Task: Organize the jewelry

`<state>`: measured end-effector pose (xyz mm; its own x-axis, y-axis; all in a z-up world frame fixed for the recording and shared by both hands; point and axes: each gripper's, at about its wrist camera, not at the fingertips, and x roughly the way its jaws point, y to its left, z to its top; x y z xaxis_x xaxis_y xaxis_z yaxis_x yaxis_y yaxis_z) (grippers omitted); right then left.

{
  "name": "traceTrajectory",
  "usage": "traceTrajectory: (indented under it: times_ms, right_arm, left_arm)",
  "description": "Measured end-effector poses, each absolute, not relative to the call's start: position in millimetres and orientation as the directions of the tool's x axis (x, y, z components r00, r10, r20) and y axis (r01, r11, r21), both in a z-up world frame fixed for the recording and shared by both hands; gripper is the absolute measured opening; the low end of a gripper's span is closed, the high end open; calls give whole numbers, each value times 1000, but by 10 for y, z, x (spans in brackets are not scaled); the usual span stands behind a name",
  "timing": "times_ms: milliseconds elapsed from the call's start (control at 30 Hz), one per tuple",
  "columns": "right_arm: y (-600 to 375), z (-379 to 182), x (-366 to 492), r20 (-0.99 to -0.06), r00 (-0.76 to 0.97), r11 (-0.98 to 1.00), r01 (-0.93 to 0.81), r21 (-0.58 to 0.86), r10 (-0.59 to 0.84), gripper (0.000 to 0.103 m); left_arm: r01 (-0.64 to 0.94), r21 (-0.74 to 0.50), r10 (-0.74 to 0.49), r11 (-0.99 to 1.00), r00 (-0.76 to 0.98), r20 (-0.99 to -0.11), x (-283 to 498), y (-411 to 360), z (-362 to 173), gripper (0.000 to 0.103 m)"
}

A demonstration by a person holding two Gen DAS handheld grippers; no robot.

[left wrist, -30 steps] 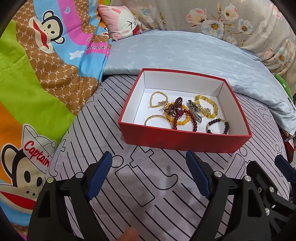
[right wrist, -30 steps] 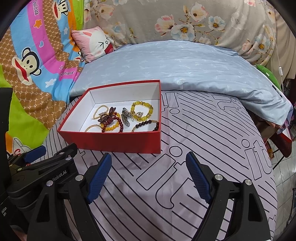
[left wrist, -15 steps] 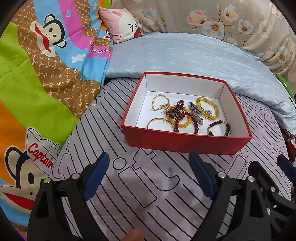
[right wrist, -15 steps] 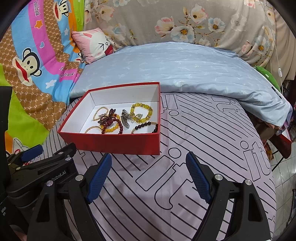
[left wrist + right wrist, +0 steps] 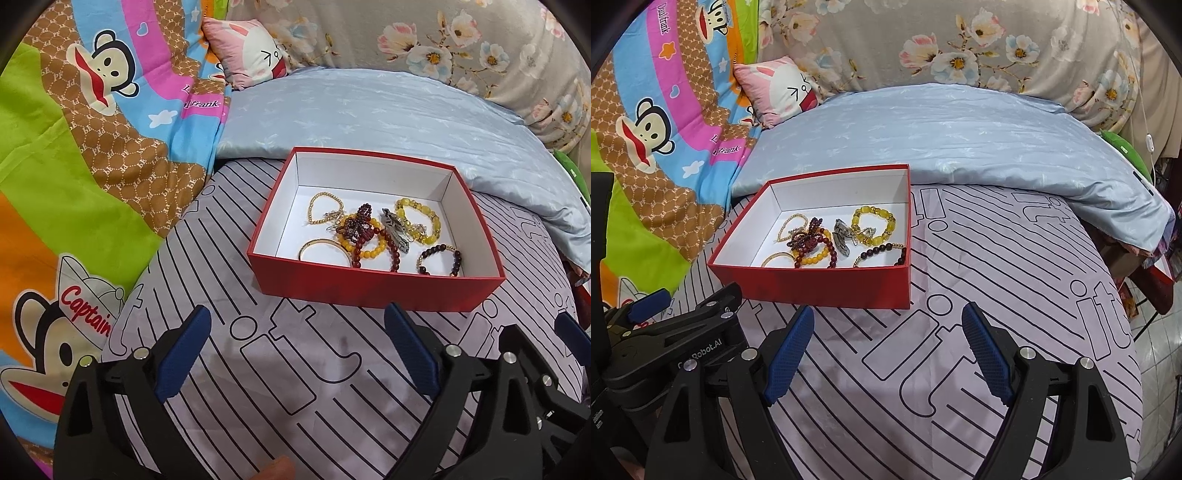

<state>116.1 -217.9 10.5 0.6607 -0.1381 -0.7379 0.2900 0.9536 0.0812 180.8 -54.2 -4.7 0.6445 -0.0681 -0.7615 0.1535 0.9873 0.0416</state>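
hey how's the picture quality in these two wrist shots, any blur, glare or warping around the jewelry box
Left wrist view: sharp, evenly lit, no glare; the red cardboard box casts a soft shadow, dark vignette at the corners. Right wrist view: equally crisp beads, but fisheye bends the striped lilac bedsheet and the light blue quilt into curves.

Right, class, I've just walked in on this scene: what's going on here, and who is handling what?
A person holds two tools above a striped bedsheet, sorting jewelry. The left tool and right tool are both open and empty, short of the red box. All the jewelry lies inside it: a gold bead bracelet, a gold bangle, a yellow bead bracelet, a dark bead bracelet, a silver hair clip and a tangle of red and amber beads. Nothing is gripped.
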Motion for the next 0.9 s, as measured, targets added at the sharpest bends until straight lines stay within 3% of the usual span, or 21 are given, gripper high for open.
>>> traceTrajectory:
  times_ms: [900]
  right_arm:
    - [-2193, 46, 1153, -745, 649, 949, 308, 67, -158, 84]
  left_arm:
    - [150, 32, -68, 988, 617, -784, 1830, -533, -112, 96]
